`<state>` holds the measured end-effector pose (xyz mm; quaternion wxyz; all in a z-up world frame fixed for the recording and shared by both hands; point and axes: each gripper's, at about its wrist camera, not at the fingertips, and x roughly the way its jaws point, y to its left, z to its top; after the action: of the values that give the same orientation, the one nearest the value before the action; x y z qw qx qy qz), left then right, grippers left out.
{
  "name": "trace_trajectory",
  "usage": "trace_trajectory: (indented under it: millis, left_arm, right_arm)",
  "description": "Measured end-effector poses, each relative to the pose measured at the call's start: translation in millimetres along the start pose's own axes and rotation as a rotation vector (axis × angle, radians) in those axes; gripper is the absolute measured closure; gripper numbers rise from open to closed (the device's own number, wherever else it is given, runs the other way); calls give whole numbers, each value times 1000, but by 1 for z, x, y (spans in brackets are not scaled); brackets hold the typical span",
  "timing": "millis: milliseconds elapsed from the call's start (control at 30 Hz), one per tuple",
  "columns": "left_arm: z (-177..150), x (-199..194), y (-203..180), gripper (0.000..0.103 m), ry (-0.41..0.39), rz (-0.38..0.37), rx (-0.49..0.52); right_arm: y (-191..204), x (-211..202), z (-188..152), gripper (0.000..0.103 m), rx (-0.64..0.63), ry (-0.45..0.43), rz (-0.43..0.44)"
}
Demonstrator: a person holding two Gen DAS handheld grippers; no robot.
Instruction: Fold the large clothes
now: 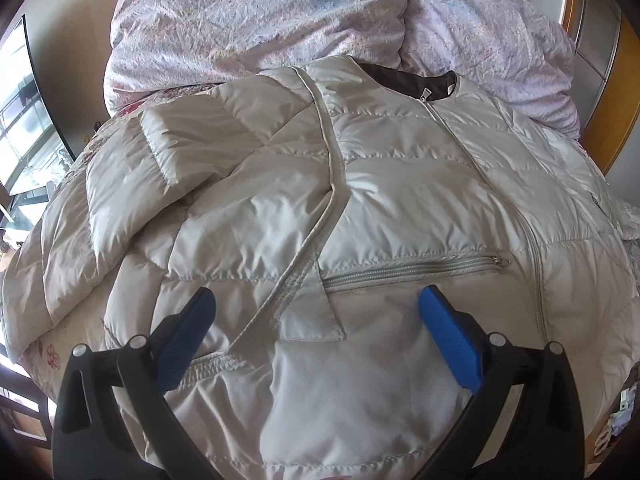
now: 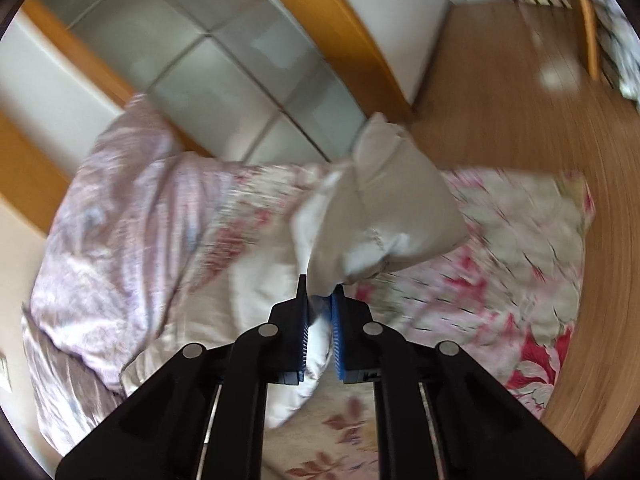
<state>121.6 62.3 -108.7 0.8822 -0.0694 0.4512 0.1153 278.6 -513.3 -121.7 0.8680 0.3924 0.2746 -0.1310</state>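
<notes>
Lying zipped and front-up on the flowered bed cover [image 1: 44,354], the pale cream quilted down jacket [image 1: 400,200] filled the left wrist view, its dark-lined collar toward the heaped lilac crinkled duvet [image 1: 256,20] at the far end of the bed. One sleeve [image 1: 160,148] was folded across the chest, and a zipped pocket [image 1: 412,270] sat just ahead of the fingers. Only this view showed the whole garment.

The right wrist view, blurred, showed instead a single cream sleeve [image 2: 392,208] lifted clear of the red-and-pink flowered bed cover [image 2: 520,248], with the wooden floor [image 2: 500,80] and a glass-panelled wardrobe door [image 2: 224,56] behind.

The left gripper [image 1: 316,304] pointed steeply down over the jacket's lower front, its jaws spread wide; the blue pads [image 1: 448,332] stood either side of the fabric and clamped nothing.

The right gripper [image 2: 320,300] pointed less steeply downward, its jaws drawn nearly together with a fold of the cream sleeve pinched between the blue pads [image 2: 338,332], the cuff end rising above and beyond the fingertips.
</notes>
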Motion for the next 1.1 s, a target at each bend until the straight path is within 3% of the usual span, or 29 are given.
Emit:
trace_trajectory:
  millis: [200,367,567,667,833,1000,1100]
  left_arm:
    - [-3,3,1,2,0,-3,4]
    - [-5,4,2,2,5,-15,12]
    - [-7,5,3,2,5,-33,24]
    - [-9,4,4,2,2,-42,26]
    - [-12,1,10,2,-15,-84,3]
    - [-13,-17,29,2,-71,-108,-51]
    - [-13,-29,44,2,-119,-96,-91]
  right_arm:
    - [97,-42,-14,92,-241,-49,168]
    - [186,-71,-60,92,-445,-15,363]
    - [263,-89,-134,92,-649,93,566]
    - [292,-83,-186,92,-743,206,635]
    - [314,-52,-268,97,-884,383,638]
    - [306,-22,-352,97,-1064,549,530]
    - [304,-29,-361,96,-1087,545,520]
